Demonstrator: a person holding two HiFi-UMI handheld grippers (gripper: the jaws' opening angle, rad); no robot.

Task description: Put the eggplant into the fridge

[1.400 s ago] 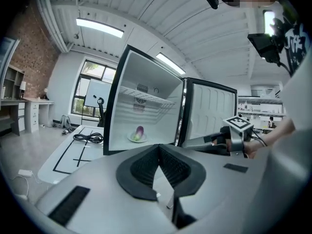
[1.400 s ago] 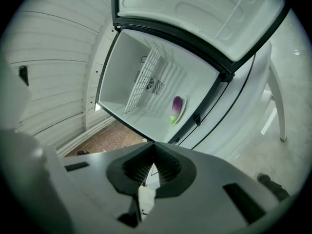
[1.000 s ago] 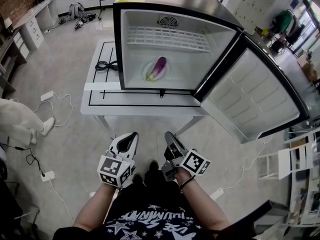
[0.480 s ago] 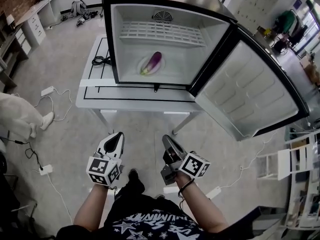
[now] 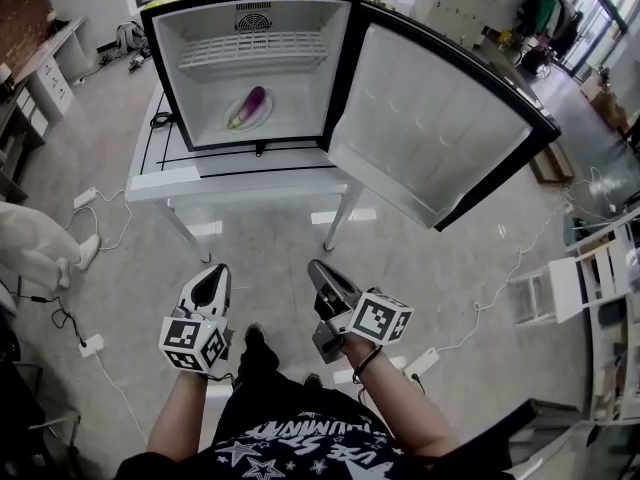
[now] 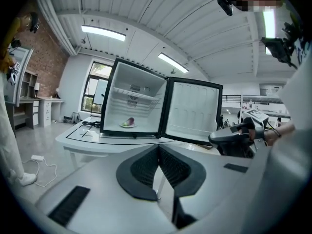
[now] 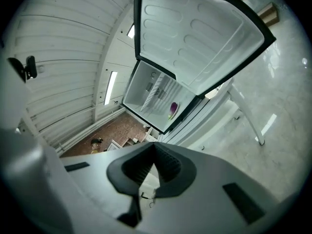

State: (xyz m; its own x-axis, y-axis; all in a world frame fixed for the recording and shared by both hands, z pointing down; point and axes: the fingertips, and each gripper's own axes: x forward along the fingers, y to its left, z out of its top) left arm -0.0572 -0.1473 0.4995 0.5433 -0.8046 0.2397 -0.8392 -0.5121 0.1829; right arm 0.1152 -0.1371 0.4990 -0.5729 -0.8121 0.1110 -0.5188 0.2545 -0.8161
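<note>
Inside the open fridge [image 5: 290,88], mid-floor, the eggplant [image 5: 250,106] lies on a plate [image 5: 236,101]; the door [image 5: 430,118] is swung wide right. Bare floor [image 5: 270,243] separates the surface's [image 5: 240,178] front edge from the left gripper [image 5: 215,269] and right gripper [image 5: 316,266], each with jaws pressed together. The fridge hides the surface's rear edge.

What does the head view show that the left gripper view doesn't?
Only the head view shows the person's black star-print shirt and the black-and-white marker cube on the left gripper. Only the left gripper view shows the long ceiling lights and that gripper's jaws up close, shut and empty. Both show the white fridge with its door open, the purple eggplant on a white plate inside, and the white table underneath.
</note>
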